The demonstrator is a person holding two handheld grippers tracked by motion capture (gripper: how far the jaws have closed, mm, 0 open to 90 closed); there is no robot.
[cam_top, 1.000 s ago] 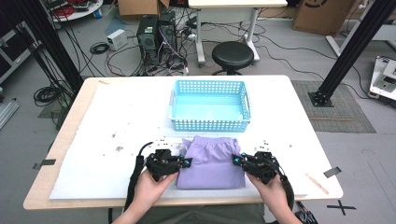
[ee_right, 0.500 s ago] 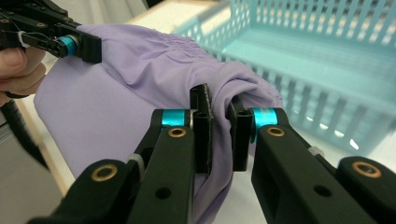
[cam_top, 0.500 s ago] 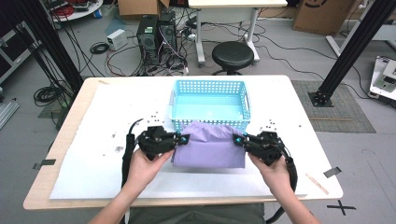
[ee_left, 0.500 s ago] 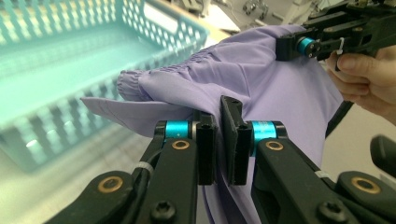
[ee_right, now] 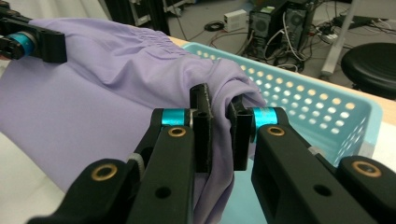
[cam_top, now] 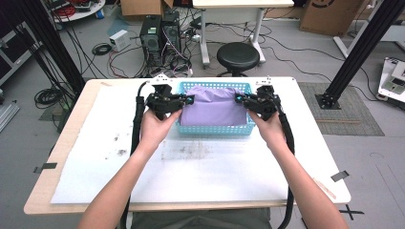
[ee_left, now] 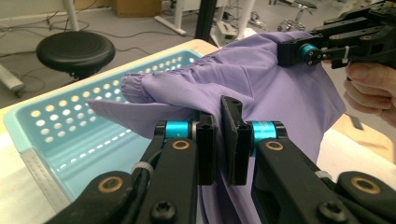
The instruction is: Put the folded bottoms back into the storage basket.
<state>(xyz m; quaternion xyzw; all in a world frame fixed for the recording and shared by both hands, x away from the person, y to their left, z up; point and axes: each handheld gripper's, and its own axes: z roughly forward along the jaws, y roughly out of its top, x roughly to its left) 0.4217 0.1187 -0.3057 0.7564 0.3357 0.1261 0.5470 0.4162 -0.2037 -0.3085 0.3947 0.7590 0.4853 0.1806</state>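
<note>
Carried since a moment ago from the near part of the surface (cam_top: 200, 167) to above the blue basket (cam_top: 215, 129): purple cloth (cam_top: 212, 107), stretched across it, left gripper (cam_top: 184, 100) and right gripper (cam_top: 241, 100) fingers clenched on its opposite edges

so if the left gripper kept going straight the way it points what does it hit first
Past the purple cloth pinched in its jaws, the left gripper points at the right gripper gripping the far edge; depth is hard to judge.
</note>
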